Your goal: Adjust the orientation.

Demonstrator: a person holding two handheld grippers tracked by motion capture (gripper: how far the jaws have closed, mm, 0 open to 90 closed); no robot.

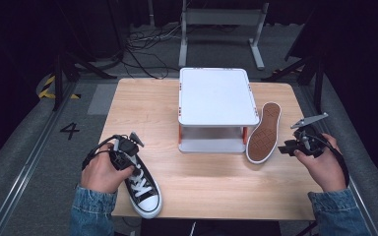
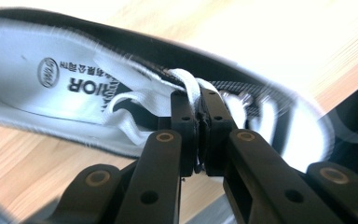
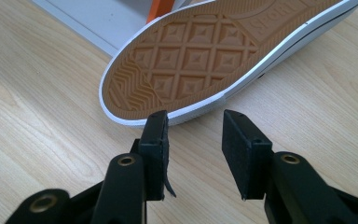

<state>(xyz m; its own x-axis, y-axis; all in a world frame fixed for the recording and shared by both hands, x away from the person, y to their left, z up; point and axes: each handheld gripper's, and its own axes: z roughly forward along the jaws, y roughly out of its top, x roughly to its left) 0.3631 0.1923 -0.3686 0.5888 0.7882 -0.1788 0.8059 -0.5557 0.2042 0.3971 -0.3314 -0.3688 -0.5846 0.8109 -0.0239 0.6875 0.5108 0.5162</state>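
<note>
Near edge of the worktop (image 1: 202,187): a black sneaker (image 1: 145,189) with white laces stands upright on its sole at the person's left, toe toward the person. The left gripper (image 1: 128,153) sits over its opening; in the left gripper view the jaws are clenched together on a white lace (image 2: 189,91) at the top of the lacing, with the printed insole (image 2: 42,81) showing beyond. To the person's right, the right gripper (image 1: 295,142) hovers just above the wood with its jaws parted and nothing between them; the right gripper view shows the gap between the pads aimed at the near rim of the second sneaker (image 1: 264,132), close to it but not touching. That second sneaker lies tipped on its side, brown diamond-patterned sole (image 3: 191,56) facing the person's right, its upper toward the white two-tier rack (image 1: 217,96) that stands at the middle of the worktop on orange posts. Farther off, beyond the far edge, lie cables and a metal stand on the floor. Judged stage: the work appears to be at its start, neither sneaker yet resting on the rack. One shoe is gripped by its lace but not lifted; the other remains to be grasped, righted and placed.
</note>
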